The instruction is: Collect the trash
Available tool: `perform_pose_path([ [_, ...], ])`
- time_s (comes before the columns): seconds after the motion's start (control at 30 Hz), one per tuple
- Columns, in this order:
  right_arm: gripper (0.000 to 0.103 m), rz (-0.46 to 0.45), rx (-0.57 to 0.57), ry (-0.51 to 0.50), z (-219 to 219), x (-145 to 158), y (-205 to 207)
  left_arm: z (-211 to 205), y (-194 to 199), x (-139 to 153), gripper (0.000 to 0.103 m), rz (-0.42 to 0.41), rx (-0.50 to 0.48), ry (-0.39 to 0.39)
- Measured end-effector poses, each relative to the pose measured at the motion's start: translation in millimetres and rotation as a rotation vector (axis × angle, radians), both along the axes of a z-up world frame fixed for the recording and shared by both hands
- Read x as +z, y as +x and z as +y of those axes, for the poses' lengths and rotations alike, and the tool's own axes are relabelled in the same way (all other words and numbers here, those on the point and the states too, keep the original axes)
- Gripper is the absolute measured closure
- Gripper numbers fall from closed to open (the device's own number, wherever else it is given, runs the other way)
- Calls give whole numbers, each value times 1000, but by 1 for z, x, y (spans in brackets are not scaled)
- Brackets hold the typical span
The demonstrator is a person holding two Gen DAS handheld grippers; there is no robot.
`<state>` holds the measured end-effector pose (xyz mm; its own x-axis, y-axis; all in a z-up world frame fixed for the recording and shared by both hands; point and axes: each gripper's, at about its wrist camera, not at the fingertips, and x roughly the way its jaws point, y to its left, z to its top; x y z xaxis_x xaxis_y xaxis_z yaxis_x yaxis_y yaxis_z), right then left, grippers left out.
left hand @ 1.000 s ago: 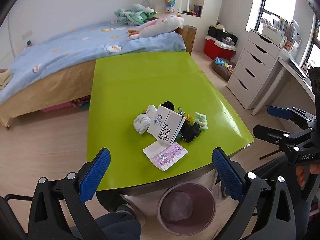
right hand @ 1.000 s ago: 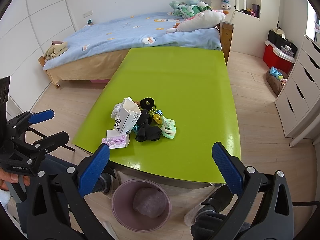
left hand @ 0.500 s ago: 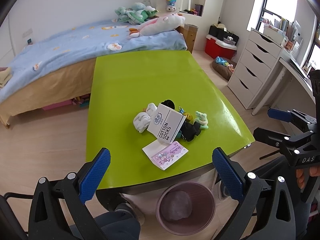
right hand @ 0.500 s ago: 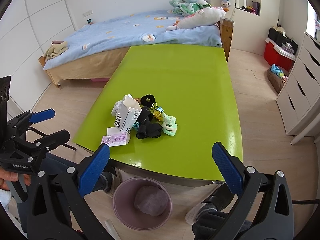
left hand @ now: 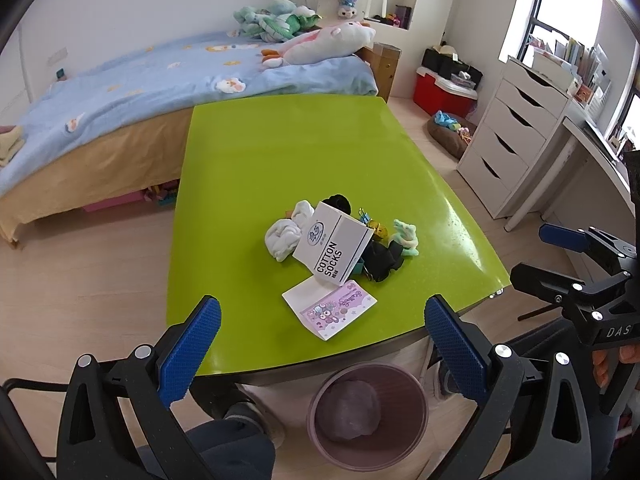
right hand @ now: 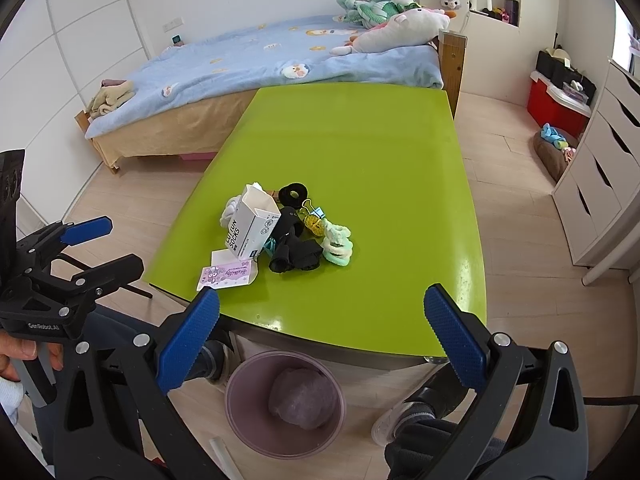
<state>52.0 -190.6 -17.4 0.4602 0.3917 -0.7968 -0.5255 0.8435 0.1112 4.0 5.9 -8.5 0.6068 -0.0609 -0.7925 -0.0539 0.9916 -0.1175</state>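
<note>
Both tongs, left tongs (left hand: 320, 332) and right tongs (right hand: 322, 330), hover wide open and empty at the near edge of the green table (left hand: 280, 152), where the sock box (left hand: 334, 246) and pink card (left hand: 332, 308) lie near the middle, best lifted singly into the bin (left hand: 368, 412) below.

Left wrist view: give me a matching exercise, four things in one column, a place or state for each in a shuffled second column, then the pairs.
Things:
1. sock box
2. pink card
3. waste bin
4. left hand-held gripper

Places or states:
A. on the floor below the table's near edge
B. open, holding nothing
C. flat on the table, nearest the edge
D. propped tilted on the pile

Pairs: 1-D, 2-C, 3-A, 4-B
</note>
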Motion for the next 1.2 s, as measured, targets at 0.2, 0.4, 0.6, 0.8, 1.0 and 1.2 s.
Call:
perform_pose_path([
  [0.2,3,13,-2,-3,-1,-4,1,1,18,-19,5,67,46,-22],
  [0.4,3,22,-9,-5,-5,-6,3,-5,38,-44,5,151,81,-46],
  [0.6,3,27,-16,-7,-11,-8,4,-10,56,-73,5,244,144,-82],
  [0.8,3,37,-19,-8,-13,-11,4,-10,67,-97,5,330,230,-81],
  [1.0,3,43,-20,-6,-14,-13,6,-13,67,-96,16,300,204,-76],
  [1.2,3,47,-11,-6,-10,-16,6,-17,62,-86,33,261,144,-80],
])
